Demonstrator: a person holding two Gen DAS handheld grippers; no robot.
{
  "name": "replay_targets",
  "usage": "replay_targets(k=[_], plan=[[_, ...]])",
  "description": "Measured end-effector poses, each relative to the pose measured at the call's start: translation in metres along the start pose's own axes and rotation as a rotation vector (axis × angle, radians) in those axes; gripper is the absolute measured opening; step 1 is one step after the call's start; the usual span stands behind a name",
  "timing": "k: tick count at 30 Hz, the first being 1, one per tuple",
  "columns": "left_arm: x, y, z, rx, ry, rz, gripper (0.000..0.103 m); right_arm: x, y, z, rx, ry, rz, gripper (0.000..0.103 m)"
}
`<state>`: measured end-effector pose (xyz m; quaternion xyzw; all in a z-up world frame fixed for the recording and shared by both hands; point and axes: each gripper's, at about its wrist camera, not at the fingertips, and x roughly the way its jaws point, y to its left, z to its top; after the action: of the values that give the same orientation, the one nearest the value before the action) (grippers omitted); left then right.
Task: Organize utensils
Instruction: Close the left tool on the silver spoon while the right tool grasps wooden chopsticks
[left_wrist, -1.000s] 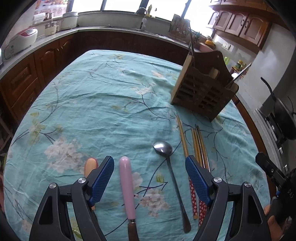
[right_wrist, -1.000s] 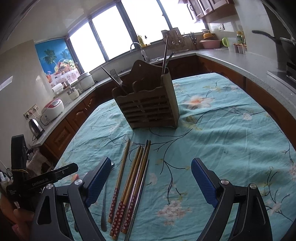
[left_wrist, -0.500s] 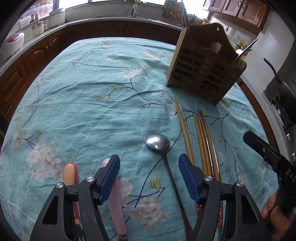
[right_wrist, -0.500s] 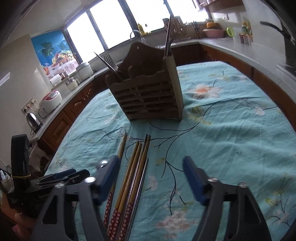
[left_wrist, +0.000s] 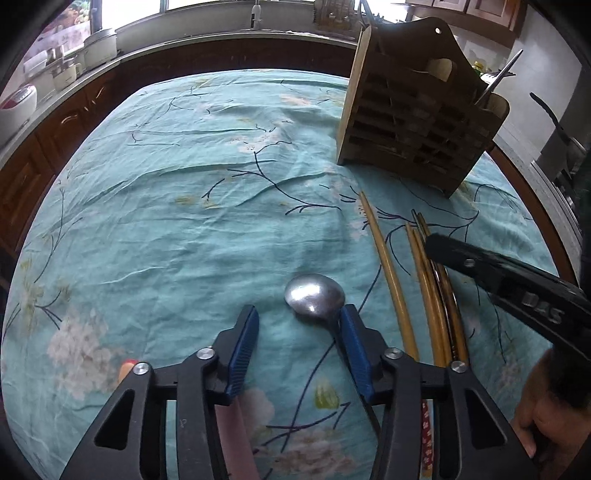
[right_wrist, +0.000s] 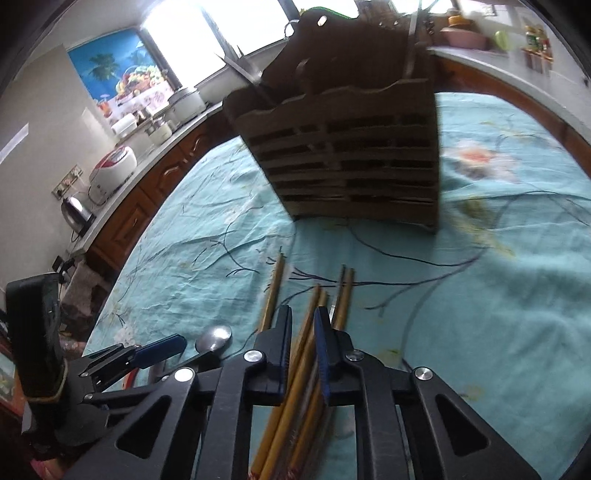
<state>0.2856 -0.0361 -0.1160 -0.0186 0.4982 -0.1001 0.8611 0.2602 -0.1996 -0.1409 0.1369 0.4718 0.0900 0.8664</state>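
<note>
My left gripper (left_wrist: 299, 332) hangs low over the teal tablecloth, its jaws closing. The metal spoon (left_wrist: 314, 295) lies with its bowl just ahead and its neck right beside the right-hand pad (left_wrist: 352, 350), with no squeeze showing. A pink-handled knife (left_wrist: 236, 435) lies under the left finger. My right gripper (right_wrist: 303, 332) is closing its jaws tight on a pair of yellow chopsticks (right_wrist: 317, 299) from the bundle lying on the cloth. More chopsticks (right_wrist: 345, 295) rest either side. The wooden utensil holder (right_wrist: 351, 158) stands upright behind them, with cutlery sticking out.
An orange handle (left_wrist: 125, 369) peeks out left of the left gripper. The right gripper's finger (left_wrist: 498, 277) reaches over the chopsticks (left_wrist: 391, 280). Counters with a rice cooker (right_wrist: 110, 170) and kettle (right_wrist: 75, 210) ring the table. Bare tablecloth (left_wrist: 184, 221) spreads to the left.
Both grippers have sunk forward toward the cloth. The left jaws narrowed and shifted right, from over the pink knife to the spoon. The right jaws went from wide open to closed around chopsticks.
</note>
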Motion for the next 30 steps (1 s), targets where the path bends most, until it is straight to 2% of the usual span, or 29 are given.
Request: replay_targets(k=[5, 15, 18, 25, 30], plan=[[-0.004, 0.015, -0.001, -0.01, 0.011, -0.022, 0.038, 0.022, -0.002, 0.0, -0.008, 0.071, -0.032, 0.007], [-0.003, 0.023, 0.005, -0.011, 0.027, -0.047, 0.038, 0.032, -0.001, 0.012, -0.012, 0.099, 0.007, 0.008], [-0.001, 0.022, 0.007, -0.006, 0.026, -0.041, 0.038, 0.03, 0.005, 0.009, -0.051, 0.091, -0.022, 0.008], [0.002, 0.019, 0.011, -0.007, 0.024, -0.028, 0.038, 0.024, 0.0, 0.007, -0.039, 0.103, -0.023, 0.008], [0.003, 0.02, 0.012, -0.013, 0.02, -0.032, 0.034, 0.031, 0.007, 0.011, -0.086, 0.111, -0.045, 0.008]])
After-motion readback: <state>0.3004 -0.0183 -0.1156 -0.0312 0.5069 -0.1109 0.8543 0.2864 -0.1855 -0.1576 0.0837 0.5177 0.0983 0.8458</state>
